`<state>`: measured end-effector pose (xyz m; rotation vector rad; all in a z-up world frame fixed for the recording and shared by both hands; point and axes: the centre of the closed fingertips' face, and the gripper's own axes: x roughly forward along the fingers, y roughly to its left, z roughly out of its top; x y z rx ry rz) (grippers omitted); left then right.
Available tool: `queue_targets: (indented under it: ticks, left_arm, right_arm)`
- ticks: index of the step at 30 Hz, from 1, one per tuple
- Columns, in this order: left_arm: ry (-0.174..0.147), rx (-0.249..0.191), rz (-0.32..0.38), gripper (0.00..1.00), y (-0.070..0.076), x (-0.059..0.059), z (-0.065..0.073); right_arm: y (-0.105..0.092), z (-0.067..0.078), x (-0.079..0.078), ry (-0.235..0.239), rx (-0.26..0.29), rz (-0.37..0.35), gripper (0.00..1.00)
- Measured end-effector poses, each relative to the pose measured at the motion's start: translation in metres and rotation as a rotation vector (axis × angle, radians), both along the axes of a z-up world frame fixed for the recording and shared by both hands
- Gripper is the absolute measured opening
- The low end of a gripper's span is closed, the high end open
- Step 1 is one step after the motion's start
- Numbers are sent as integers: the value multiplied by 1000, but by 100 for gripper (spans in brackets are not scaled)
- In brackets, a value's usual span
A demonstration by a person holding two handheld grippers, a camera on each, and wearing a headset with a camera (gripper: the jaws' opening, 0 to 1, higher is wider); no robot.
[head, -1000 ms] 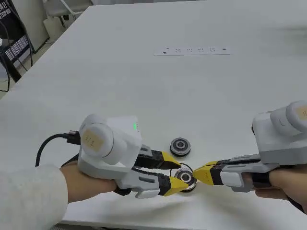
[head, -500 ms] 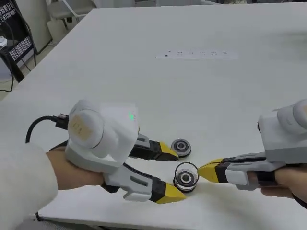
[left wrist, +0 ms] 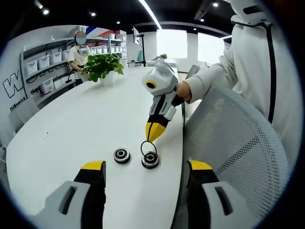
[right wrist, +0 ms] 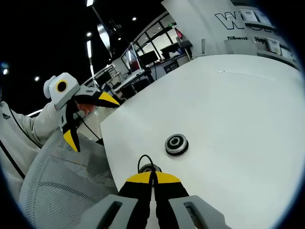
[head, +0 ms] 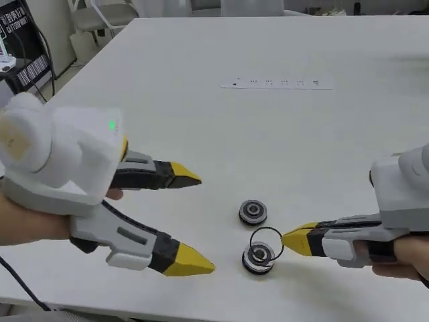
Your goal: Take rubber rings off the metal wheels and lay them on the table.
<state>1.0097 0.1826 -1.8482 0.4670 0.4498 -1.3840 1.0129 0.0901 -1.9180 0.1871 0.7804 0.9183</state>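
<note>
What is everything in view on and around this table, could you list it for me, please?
Table: one, white, under everything.
Wheels: two, dark metal, on the table; one farther, one nearer the person.
Rubber ring: one, black, thin, raised at the nearer wheel.
Power strip: one, white, far across the table.
Plant: one, green, on the table's far end.
Chair: one, pale mesh, beside the table.
Left gripper: one, white with yellow tips, open, left of the wheels.
Right gripper: one, same colours, shut on the rubber ring.

Bright overhead ceiling lights, soft shadows, sharp focus, fisheye-warped edges
</note>
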Motion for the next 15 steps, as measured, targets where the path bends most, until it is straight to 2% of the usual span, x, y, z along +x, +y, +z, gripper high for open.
queue_targets:
  ticks: [4, 9, 12, 15]
  left_arm:
    - [-24, 1, 49, 73, 19, 2, 6]
    - [-15, -29, 106, 79, 36, -1, 13]
    - [-29, -35, 149, 79, 47, -1, 14]
    - [-19, -65, 199, 80, 55, -4, 16]
  right_arm:
    - [-2, 2, 0, -5, -7, 2, 0]
    - [-2, 6, 1, -11, -10, 6, 0]
    - [-1, 9, 1, -16, -14, 13, 0]
    - [1, 11, 1, -17, -13, 18, 0]
